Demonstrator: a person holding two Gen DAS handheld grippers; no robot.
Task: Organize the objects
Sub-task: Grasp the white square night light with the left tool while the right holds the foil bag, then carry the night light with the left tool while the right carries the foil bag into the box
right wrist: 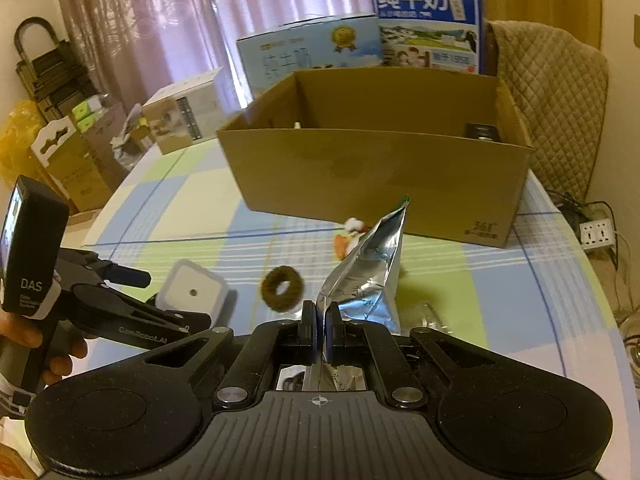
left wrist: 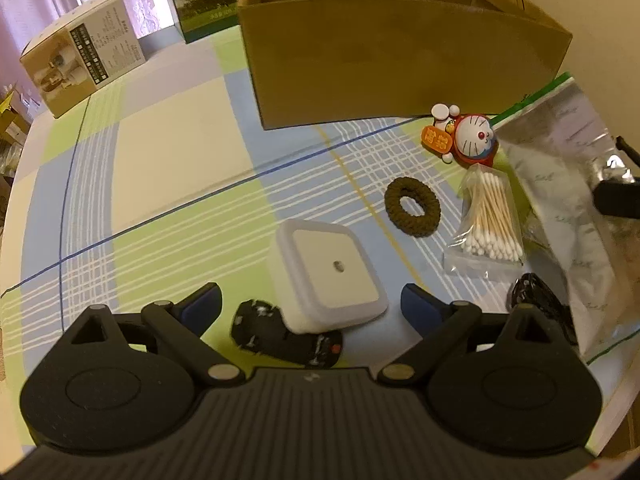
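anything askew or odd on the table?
Yes: the white square box sits tilted, one edge propped on the black speckled item, not flat on the tablecloth. Nothing looks spilled or damaged.

The right gripper (right wrist: pixel 320 330) pinches a silver foil pouch (right wrist: pixel 368 272) above the checked tablecloth (right wrist: pixel 480 280), with the open cardboard box (right wrist: pixel 380 176) beyond it.

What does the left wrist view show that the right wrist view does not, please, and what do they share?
Only the left wrist view shows the bag of cotton swabs and the open left claw. Only the right wrist view shows the right claw shut on the silver foil pouch, plus the inside of the cardboard box. Both share the brown hair tie, the white square device and the cat figurine.
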